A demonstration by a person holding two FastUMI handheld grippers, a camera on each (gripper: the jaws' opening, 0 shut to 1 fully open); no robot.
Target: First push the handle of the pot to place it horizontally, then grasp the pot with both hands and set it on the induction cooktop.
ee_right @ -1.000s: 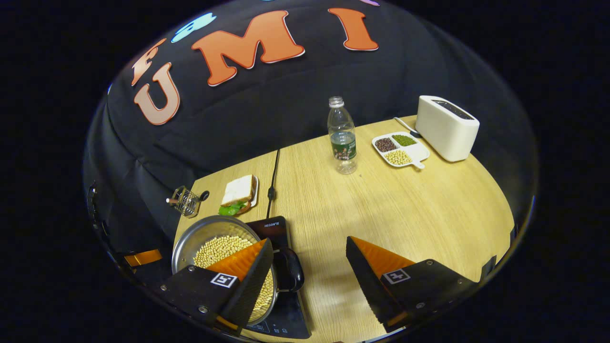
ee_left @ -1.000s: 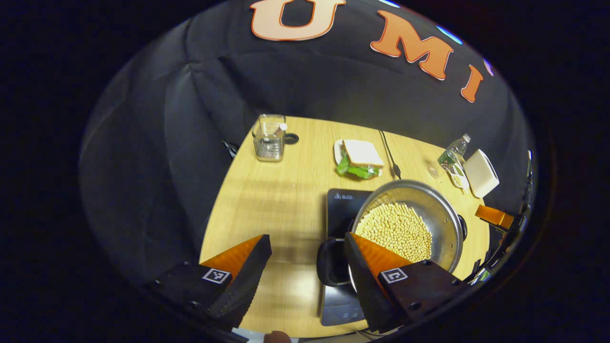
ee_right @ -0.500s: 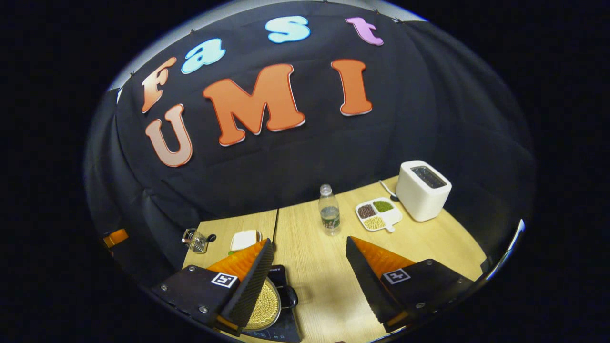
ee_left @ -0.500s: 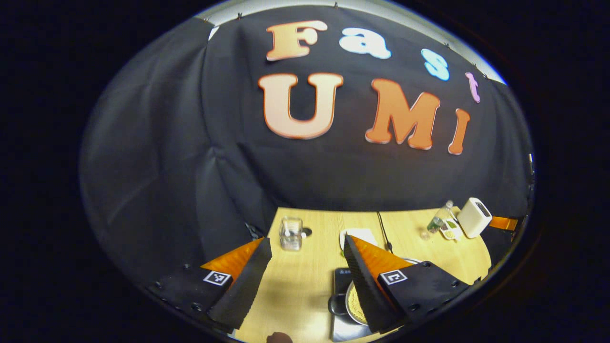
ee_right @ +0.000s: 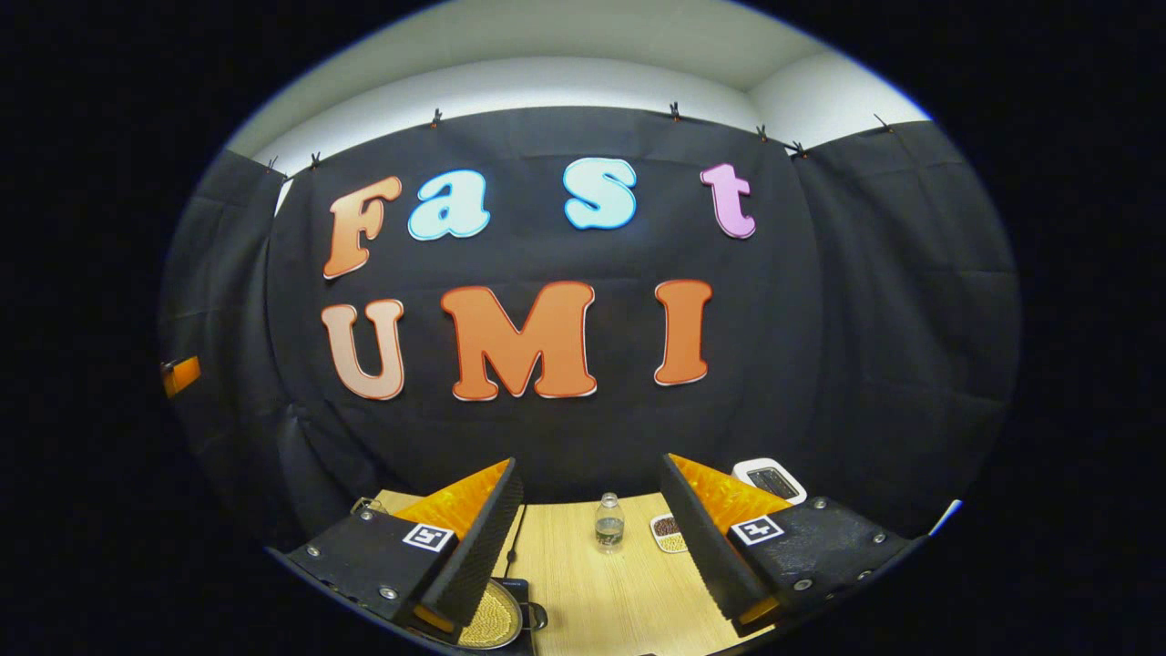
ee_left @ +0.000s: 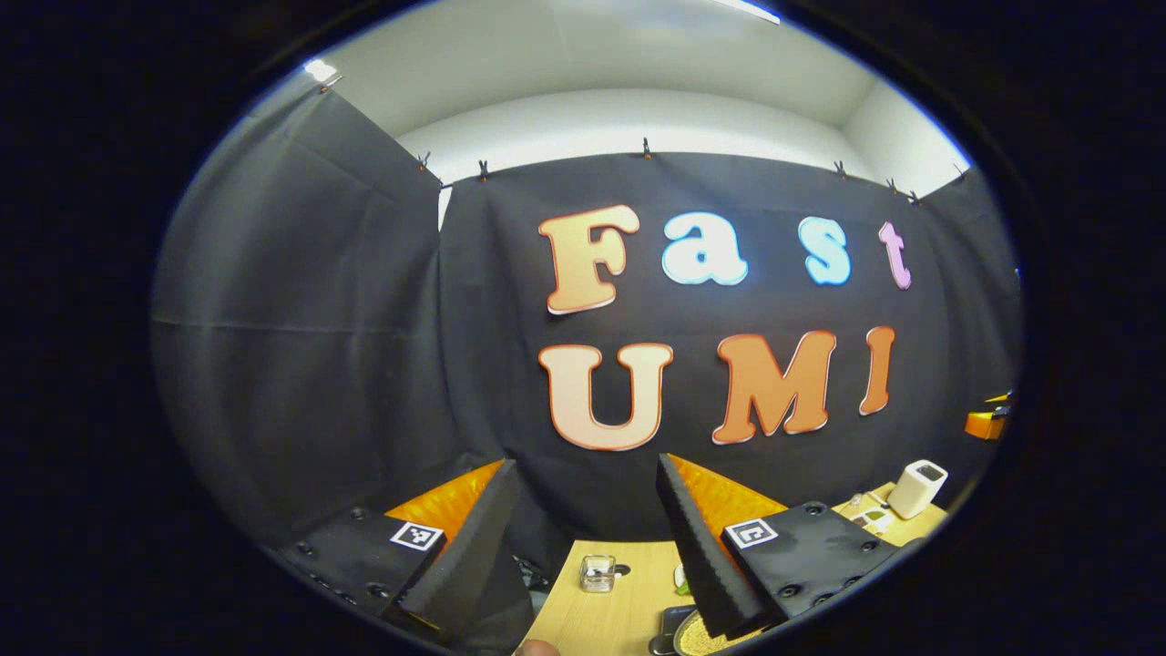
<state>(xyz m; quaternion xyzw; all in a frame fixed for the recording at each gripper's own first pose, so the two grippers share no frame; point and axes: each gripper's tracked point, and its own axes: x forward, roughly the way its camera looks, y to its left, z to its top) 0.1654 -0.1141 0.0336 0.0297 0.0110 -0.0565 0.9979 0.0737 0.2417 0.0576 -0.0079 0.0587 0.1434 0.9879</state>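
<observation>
Below, both grippers gape empty, the right gripper half-hiding the pot

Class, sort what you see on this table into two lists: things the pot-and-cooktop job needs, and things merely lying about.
Belongs to the job:
- pot holding pale beans
- induction cooktop under it
- left gripper, open
- right gripper, open

Just lying about:
- water bottle
- toaster
- divided dish of beans
- glass holder
- table
</observation>
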